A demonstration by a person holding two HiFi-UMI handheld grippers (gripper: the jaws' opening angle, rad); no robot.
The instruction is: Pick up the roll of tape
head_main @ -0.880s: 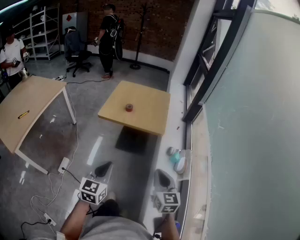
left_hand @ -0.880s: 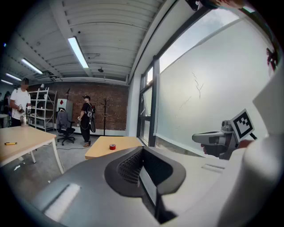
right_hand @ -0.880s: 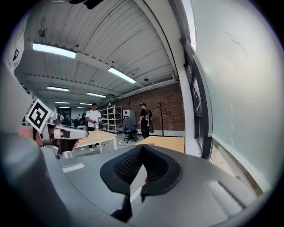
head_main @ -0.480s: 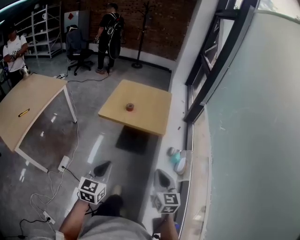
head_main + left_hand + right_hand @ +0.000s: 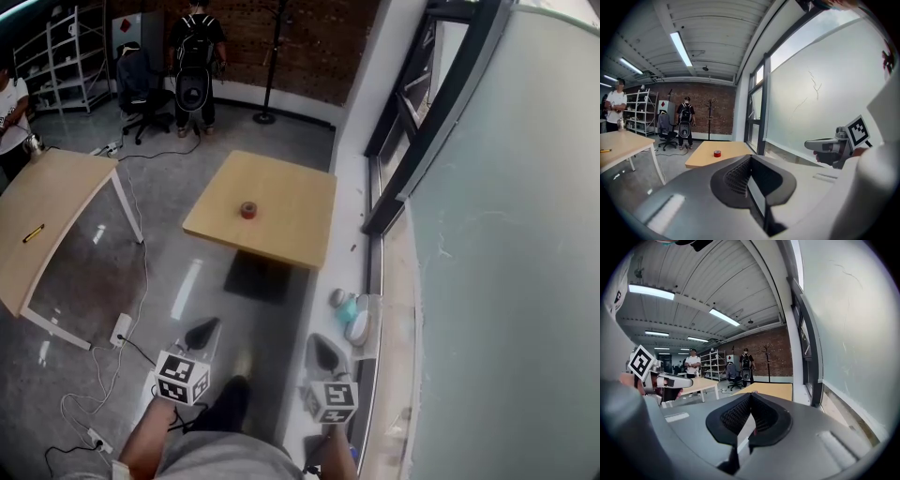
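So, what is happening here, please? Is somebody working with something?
A person holds a two-jaw tool in each hand, and both are empty. The left tool and the right tool have their jaws together and are held low in front of the body. The red roll of tape lies untouched on the small wooden table further ahead. Nothing is picked up yet. A person with a backpack stands far behind it.

Red tape, seemingly flat, on table
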